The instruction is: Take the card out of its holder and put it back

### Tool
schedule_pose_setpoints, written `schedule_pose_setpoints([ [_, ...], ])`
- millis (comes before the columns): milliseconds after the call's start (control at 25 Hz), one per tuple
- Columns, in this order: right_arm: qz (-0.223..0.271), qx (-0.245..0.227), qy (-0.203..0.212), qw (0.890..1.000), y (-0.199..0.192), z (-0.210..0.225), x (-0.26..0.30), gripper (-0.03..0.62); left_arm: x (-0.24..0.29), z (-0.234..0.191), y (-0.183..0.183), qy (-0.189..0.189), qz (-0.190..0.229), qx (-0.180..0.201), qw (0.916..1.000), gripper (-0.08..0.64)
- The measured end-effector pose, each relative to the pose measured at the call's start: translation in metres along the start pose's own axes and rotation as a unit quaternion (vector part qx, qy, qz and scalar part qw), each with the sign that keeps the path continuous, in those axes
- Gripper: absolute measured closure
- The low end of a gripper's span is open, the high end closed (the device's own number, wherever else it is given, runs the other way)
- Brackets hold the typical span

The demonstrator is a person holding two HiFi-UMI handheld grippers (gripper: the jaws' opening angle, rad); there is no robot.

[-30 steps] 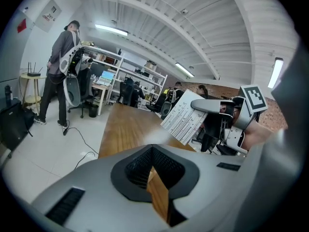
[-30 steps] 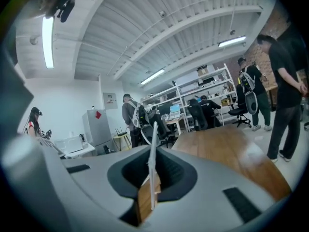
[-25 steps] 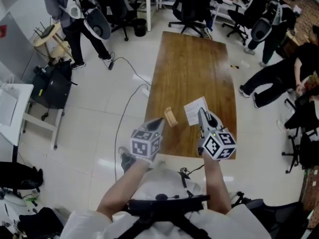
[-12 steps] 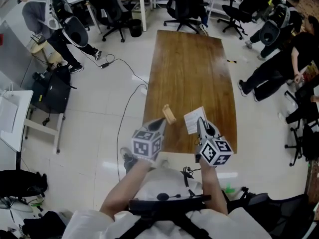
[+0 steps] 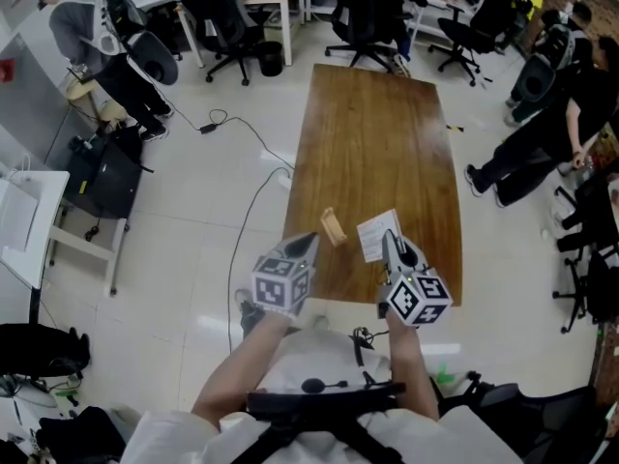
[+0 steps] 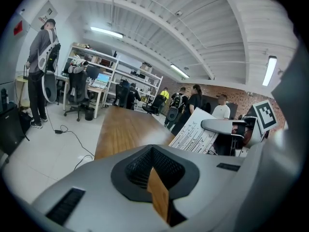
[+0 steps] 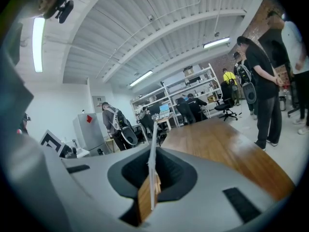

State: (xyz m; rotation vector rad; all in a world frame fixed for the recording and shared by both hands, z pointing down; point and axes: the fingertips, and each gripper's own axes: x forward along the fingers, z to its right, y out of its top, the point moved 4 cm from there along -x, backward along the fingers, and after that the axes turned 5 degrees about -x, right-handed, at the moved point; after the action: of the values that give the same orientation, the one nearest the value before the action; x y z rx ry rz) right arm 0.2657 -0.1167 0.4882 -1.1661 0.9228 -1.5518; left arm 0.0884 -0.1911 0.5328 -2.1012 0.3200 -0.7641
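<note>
1. The holder (image 5: 332,227) is a small flat-sided block of pale wood. The card (image 5: 373,238) is a thin white rectangular sheet with fine printed lines.
2. The counter (image 5: 377,133) is a long rectangle of brown wood, glossy, with the grain running away from the jaws.
3. The jaws of the left gripper (image 5: 310,238) are clenched on the holder, which sticks out in front of their tips, over the near end of the counter.
4. The jaws of the right gripper (image 5: 390,237) are almost together and grasp the card by one edge. The card stands upright out of them. A light brown strip lies against it deep in the jaws; I cannot tell what it is.
5. The card is out of the holder. It is to the right of the left jaws, near the holder but apart from it.
6. Beyond the jaws, black office chairs (image 5: 363,17) stand past the far end of the counter. People (image 5: 542,133) stand at both sides. A black cable (image 5: 247,211) lies on the pale shiny floor (image 5: 193,211), left of the left jaws.
</note>
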Motion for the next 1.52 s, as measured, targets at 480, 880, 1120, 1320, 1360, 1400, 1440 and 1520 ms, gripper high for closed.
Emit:
schedule_pose_setpoints([
  [480, 0.0, -0.015, 0.015, 1.0, 0.003, -0.01, 0.023, 0.572, -0.01, -0.011, -0.007, 0.004, -0.015, -0.006, 0.9999, 0.566],
  [880, -0.013, -0.049, 0.051, 0.997, 0.005, -0.013, 0.07, 0.572, -0.009, -0.016, -0.015, 0.012, -0.005, -0.019, 0.9997, 0.566],
  [1120, -0.045, -0.047, 0.061, 0.996, -0.015, -0.004, 0.098, 0.572, -0.004, -0.017, -0.02, 0.009, -0.015, -0.027, 0.9995, 0.566],
  [1320, -0.063, -0.037, 0.065, 0.995, -0.03, 0.002, 0.113, 0.572, 0.001, -0.016, -0.022, 0.007, -0.021, -0.026, 0.9994, 0.565],
  [1360, -0.066, -0.035, 0.066, 0.995, -0.034, 0.003, 0.116, 0.572, 0.001, -0.017, -0.022, 0.007, -0.022, -0.026, 0.9994, 0.565],
  [1400, -0.068, -0.033, 0.067, 0.995, -0.037, 0.004, 0.12, 0.572, 0.002, -0.018, -0.023, 0.008, -0.023, -0.027, 0.9993, 0.565],
  [1440, -0.071, -0.032, 0.067, 0.995, -0.04, 0.004, 0.123, 0.572, 0.002, -0.02, -0.023, 0.009, -0.024, -0.028, 0.9993, 0.566],
  [1520, -0.077, -0.03, 0.068, 0.994, -0.044, 0.005, 0.128, 0.572, 0.002, -0.023, -0.026, 0.01, -0.029, -0.029, 0.9991, 0.565],
])
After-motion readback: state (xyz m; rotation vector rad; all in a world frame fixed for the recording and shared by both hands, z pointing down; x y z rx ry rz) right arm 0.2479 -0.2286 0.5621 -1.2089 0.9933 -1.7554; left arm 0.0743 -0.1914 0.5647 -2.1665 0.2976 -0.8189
